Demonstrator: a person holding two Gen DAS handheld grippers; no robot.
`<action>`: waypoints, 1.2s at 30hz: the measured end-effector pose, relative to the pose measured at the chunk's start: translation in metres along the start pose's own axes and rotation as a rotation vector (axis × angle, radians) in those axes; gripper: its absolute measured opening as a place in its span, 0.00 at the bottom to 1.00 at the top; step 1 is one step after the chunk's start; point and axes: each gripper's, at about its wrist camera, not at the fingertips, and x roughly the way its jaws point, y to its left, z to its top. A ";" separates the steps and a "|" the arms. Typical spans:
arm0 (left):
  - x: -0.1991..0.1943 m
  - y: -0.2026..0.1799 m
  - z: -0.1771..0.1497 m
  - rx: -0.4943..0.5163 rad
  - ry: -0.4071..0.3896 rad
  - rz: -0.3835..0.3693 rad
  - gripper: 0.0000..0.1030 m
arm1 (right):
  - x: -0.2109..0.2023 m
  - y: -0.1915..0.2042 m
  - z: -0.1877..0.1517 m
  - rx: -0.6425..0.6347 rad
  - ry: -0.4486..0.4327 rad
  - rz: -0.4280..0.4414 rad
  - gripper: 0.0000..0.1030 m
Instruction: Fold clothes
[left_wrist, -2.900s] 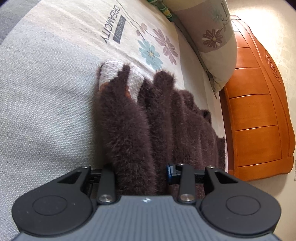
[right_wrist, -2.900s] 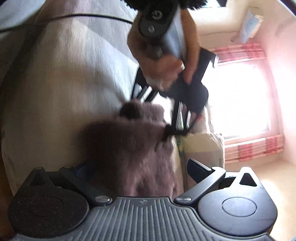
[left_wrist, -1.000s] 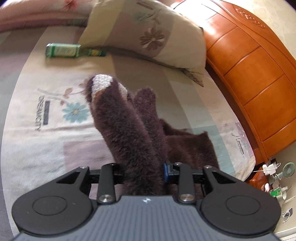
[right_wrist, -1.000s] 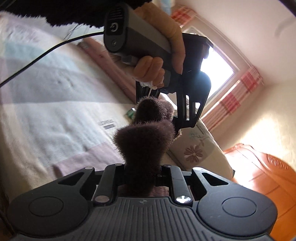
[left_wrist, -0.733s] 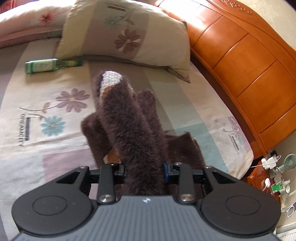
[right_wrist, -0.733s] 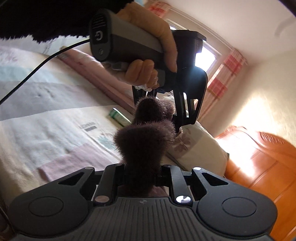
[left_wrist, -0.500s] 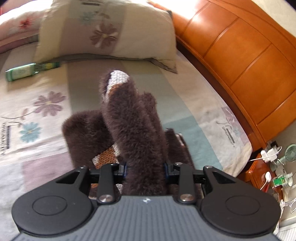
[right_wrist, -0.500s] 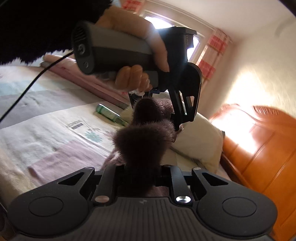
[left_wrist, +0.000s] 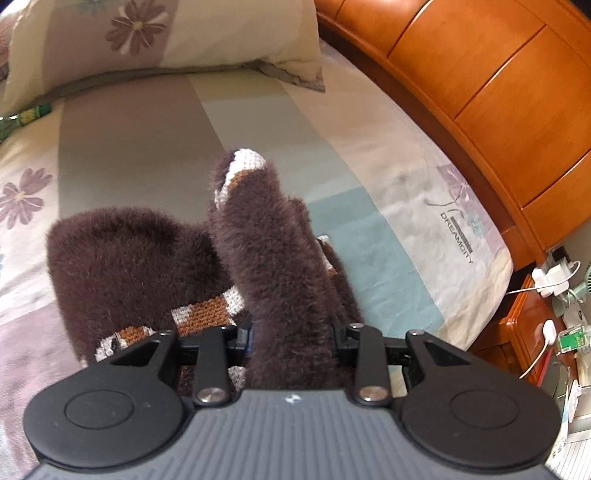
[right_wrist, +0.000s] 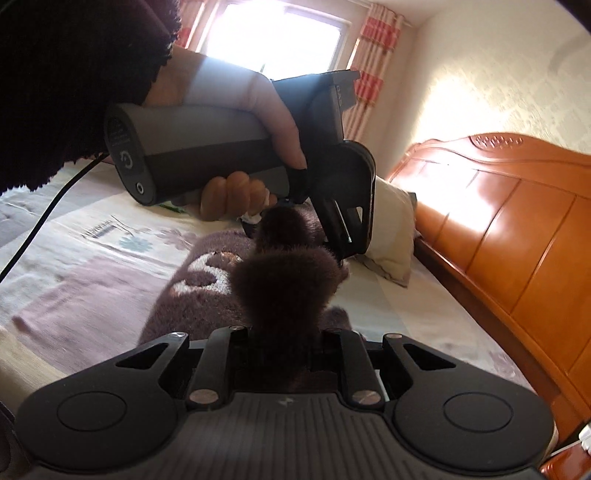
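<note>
fuzzy brown sweater (left_wrist: 273, 266) is bunched up and lifted above the bed (left_wrist: 369, 155), its lower part draped on the patterned sheet near the pillow (left_wrist: 166, 37). left claw (left_wrist: 293, 334) is clamped on one fold, right claw (right_wrist: 284, 339) on another. wooden headboard (left_wrist: 498, 92) stands beside.

floral pillow (left_wrist: 166, 37) against orange wooden headboard (left_wrist: 498, 92); green bottle (left_wrist: 22, 118) beside pillow; window (right_wrist: 277, 33) bright.
</note>
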 end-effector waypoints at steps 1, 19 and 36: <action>0.005 -0.003 0.001 0.007 0.007 0.003 0.31 | 0.001 -0.004 -0.002 0.007 0.006 -0.002 0.20; 0.057 -0.023 0.009 0.003 0.067 0.018 0.52 | 0.026 -0.070 -0.049 0.366 0.148 0.121 0.38; -0.055 0.056 -0.029 -0.038 -0.104 -0.234 0.71 | 0.048 -0.132 -0.073 0.739 0.203 0.363 0.81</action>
